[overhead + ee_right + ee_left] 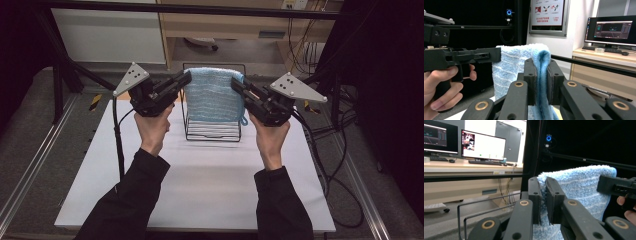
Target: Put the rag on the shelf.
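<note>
White table: wire rack (towel-draped) between grippers.

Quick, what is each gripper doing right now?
Left gripper: shut on the blue towel, pinching its top corner.
Right gripper: shut on the blue towel, pinching its other top corner.

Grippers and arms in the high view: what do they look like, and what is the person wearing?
Both the left gripper and right gripper are black, two-jawed, pistol-gripped, each topped by a grey three-cornered plate with dark dots. The gripper views show brass-coloured pivot rings on the linkages. A black cable trails from each. The person wears black long sleeves.
</note>
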